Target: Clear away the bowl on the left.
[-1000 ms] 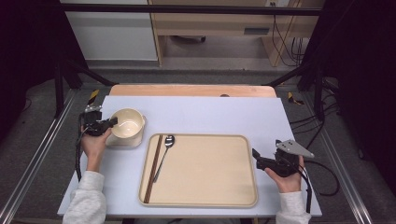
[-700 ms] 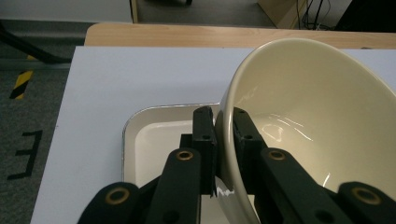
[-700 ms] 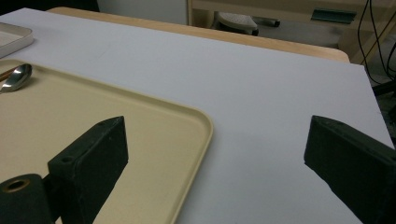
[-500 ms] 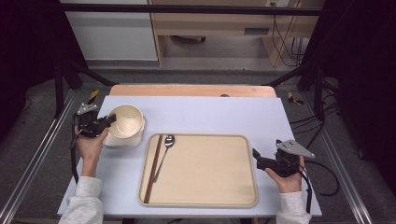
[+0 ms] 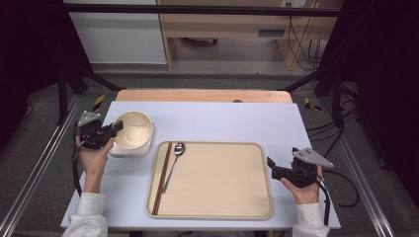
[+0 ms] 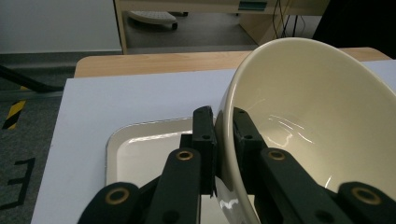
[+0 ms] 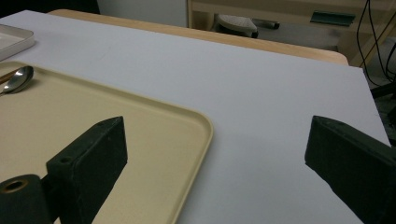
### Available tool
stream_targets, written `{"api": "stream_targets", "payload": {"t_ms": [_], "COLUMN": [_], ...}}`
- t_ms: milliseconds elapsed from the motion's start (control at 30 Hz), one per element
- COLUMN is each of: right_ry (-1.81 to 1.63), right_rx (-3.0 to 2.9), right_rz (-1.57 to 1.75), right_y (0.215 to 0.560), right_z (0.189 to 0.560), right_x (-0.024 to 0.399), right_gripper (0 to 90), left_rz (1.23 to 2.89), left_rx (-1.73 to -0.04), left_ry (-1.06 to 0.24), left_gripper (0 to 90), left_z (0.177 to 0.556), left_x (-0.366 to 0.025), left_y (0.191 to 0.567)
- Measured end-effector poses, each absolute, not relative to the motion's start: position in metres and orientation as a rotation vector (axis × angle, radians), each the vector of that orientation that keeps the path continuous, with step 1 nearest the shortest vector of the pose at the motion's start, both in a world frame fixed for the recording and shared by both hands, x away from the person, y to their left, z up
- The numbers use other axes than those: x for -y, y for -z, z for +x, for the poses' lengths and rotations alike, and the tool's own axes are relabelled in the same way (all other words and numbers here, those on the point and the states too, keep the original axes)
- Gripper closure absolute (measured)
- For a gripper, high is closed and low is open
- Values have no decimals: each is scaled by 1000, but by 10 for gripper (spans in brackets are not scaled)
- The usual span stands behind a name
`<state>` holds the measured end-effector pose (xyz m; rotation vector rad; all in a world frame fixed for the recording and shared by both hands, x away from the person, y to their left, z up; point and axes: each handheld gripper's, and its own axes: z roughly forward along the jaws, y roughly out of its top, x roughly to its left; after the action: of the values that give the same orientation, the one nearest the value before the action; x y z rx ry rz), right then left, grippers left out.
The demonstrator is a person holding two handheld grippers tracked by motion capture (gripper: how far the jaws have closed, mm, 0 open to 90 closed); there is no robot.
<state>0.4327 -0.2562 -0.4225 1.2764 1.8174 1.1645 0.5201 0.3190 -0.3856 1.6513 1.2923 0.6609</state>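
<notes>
On the matte white desk (image 5: 222,123), left tongs (image 6: 219,140) pinch a glossy round bowl's (image 6: 317,116) rim. Right tongs (image 7: 215,154) gape wide over a smooth beige tray (image 7: 154,126).

Looks like a lab or recording room: black metal frame (image 5: 64,84) around a white-topped table (image 5: 237,123), loose cables (image 5: 301,39) on grey floor at upper right, plain wooden bench (image 5: 222,24) at top.

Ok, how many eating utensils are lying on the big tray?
3: a spoon near the tray's far left corner, and beside it a pair of dark chopsticks along the left edge. Nothing seems hidden.
</notes>
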Motion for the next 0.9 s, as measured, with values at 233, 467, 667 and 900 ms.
{"api": "stream_targets", "payload": {"t_ms": [233,467,667,900], "right_ry": [-1163,-1166,-1168,-1177], "right_rx": [-1819,-1815,-1812,-1808], "right_rz": [1272,1274,1274,1275], "right_y": [422,422,421,420], "right_z": [432,432,431,431], "right_x": [257,257,258,258], "right_gripper": [62,62,62,62], "left_rz": [1658,1665,1683,1695], "left_rx": [-1245,-1197,-1164,-1128], "left_ry": [-672,-673,-680,-685], "left_gripper": [825,825,824,825], "left_z": [507,496,491,485], "left_x": [-310,-300,-290,-280], "left_y": [377,368,365,362]}}
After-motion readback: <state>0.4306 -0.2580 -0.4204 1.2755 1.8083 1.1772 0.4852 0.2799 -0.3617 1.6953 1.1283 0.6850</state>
